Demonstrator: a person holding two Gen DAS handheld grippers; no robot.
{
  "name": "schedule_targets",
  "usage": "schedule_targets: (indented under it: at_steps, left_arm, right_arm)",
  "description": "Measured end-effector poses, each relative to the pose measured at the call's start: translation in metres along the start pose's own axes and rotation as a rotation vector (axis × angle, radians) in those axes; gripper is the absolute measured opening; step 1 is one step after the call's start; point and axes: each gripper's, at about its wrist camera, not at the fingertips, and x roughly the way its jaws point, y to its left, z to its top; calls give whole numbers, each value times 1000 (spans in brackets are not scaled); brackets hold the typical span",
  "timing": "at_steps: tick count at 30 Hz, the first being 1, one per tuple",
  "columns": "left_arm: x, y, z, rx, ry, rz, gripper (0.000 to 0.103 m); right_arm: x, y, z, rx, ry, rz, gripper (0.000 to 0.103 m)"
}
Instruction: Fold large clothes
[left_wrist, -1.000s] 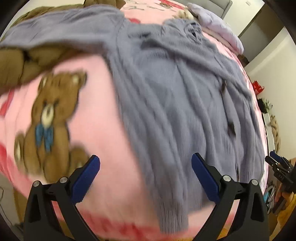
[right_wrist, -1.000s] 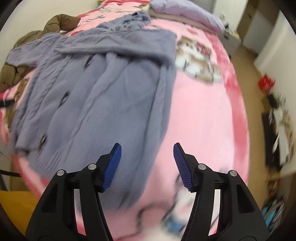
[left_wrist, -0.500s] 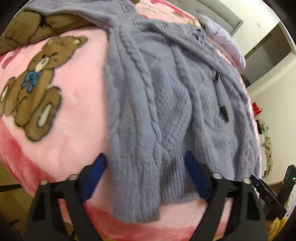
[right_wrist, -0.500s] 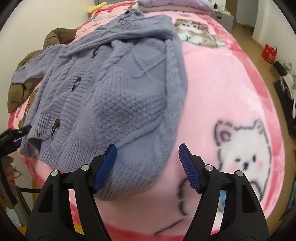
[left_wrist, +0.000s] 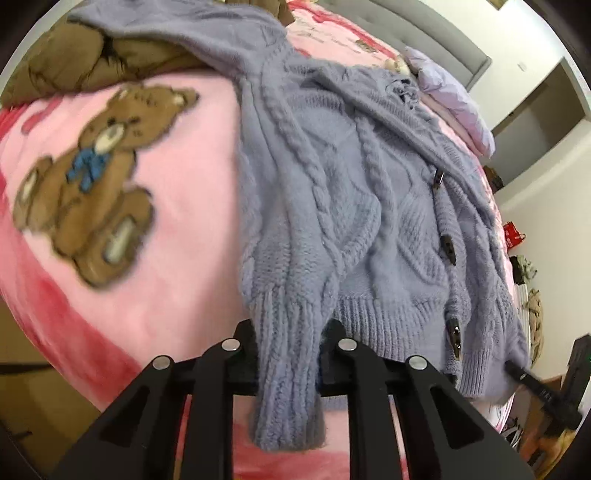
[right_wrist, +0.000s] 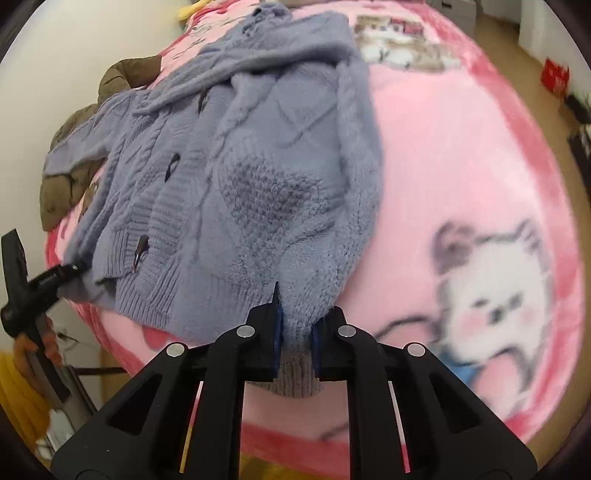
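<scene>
Cardigan sprawls across pink teddy-bear blanket.

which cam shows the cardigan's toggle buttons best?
Left wrist view. Four dark toggle buttons run down the placket of the lilac cardigan, sharp and near the middle of the picture. The right wrist view also shows the toggles, but smaller, blurrier and off toward the left side.

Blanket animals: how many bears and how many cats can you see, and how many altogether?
Brown bears: 1
White cats: 1
Total: 2; another blurry print at the far end is too unclear to count.
</scene>
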Motion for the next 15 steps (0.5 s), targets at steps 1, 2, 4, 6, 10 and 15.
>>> schedule_targets:
  at_steps: [1, 2, 4, 6, 10, 15]
  left_arm:
    - [-7, 9, 7, -15, -2, -23, 16]
    - [-14, 18, 12, -37, 4, -49, 16]
    - [-26, 29, 22, -46, 13, -89, 16]
    - [-36, 31, 27, -15, 27, -102, 16]
    - [-25, 45, 13, -52, 142, -119, 16]
    - [11, 55, -1, -39, 201, -80, 18]
  right_arm:
    - [-13, -6, 6, -23, -9, -25, 11]
    - [-21, -12, 11, -34, -9, -36, 11]
    - [-40, -23, 22, -79, -2, -86, 10]
    - [-46, -37, 25, -118, 37, -120, 10]
    - [-21, -64, 9, -47, 176, -94, 10]
    - [29, -67, -8, -60, 236, -145, 10]
